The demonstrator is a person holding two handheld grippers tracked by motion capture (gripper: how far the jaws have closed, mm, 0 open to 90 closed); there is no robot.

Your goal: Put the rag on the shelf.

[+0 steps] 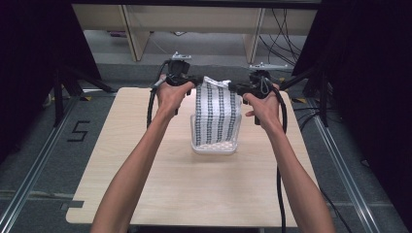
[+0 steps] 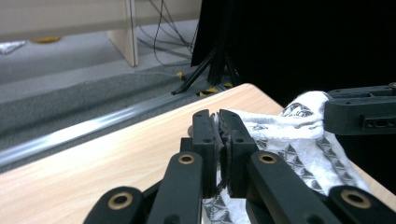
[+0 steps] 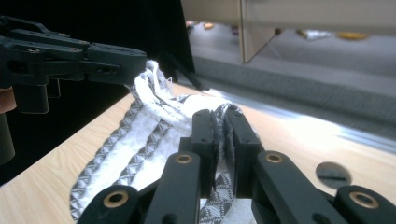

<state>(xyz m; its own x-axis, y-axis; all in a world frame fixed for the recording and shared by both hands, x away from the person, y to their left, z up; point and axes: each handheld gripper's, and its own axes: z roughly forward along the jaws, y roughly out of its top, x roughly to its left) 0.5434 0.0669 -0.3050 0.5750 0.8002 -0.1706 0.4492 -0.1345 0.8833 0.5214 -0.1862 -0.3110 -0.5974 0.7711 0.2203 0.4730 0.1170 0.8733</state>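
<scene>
A white cloth with dark grey patterned stripes (image 1: 217, 112) hangs stretched between my two grippers above a white basket (image 1: 214, 147) in the middle of the table. Its lower part drops into the basket. My left gripper (image 1: 198, 81) is shut on the cloth's upper left corner, and its jaws pinch the fabric (image 2: 218, 154). My right gripper (image 1: 235, 87) is shut on the upper right corner, with the cloth (image 3: 144, 140) clamped between its jaws (image 3: 219, 140). The cloth (image 2: 299, 135) runs across to the other gripper in both gripper views.
The light wooden table (image 1: 145, 170) has bare room around the basket. A round dark mark (image 3: 332, 173) sits on the tabletop near the right gripper. Black stands and curtains flank the table; wooden furniture legs (image 1: 133, 34) and cables lie beyond its far edge.
</scene>
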